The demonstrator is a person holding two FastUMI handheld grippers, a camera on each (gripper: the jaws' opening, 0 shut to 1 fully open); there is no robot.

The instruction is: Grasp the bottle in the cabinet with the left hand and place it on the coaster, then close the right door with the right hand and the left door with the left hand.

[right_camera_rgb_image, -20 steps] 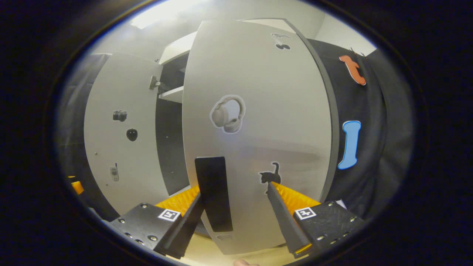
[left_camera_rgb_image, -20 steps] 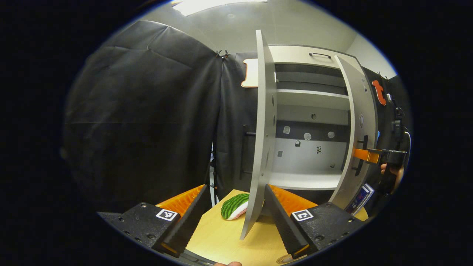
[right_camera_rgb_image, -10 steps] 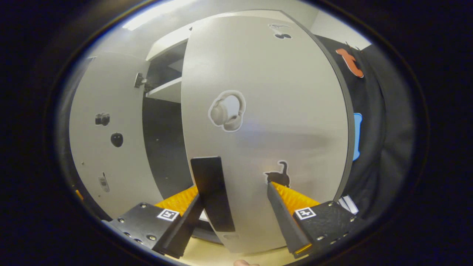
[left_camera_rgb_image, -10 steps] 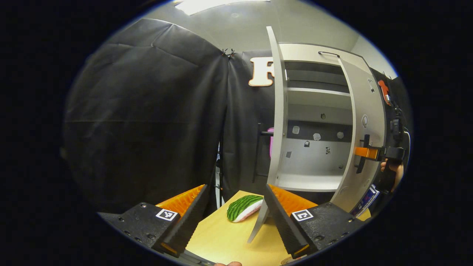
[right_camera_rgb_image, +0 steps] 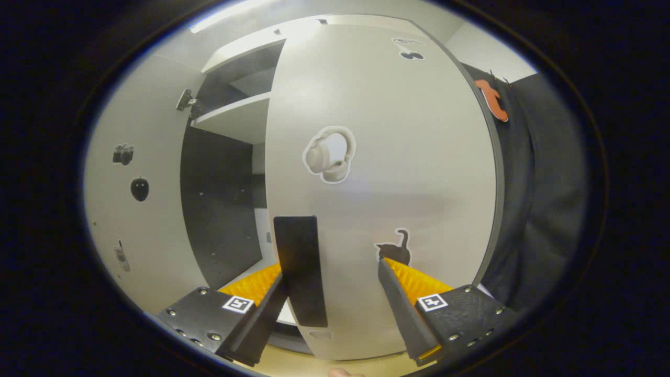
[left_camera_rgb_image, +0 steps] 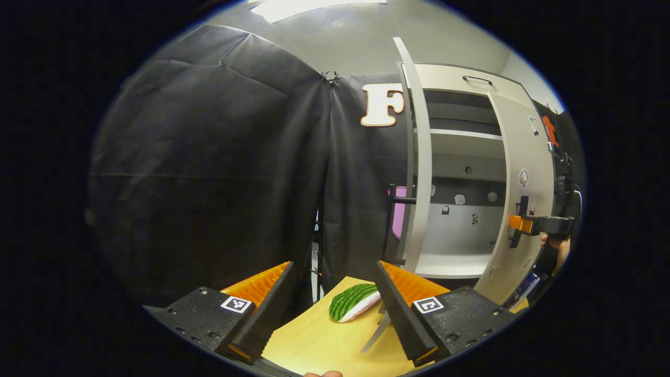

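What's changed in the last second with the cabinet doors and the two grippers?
The left gripper has drawn back from the left door; its edge, earlier between the open fingers, now stands beyond them. The right door has swung a little further toward closing, with the right gripper against its black handle. Both grippers stayed open, and the watermelon slice stayed on the table.

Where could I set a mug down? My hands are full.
Bare wood lies on the table between the left gripper fingers, short of the watermelon slice. The cabinet's bottom shelf looks bare too, though the left door and right door narrow that way in.
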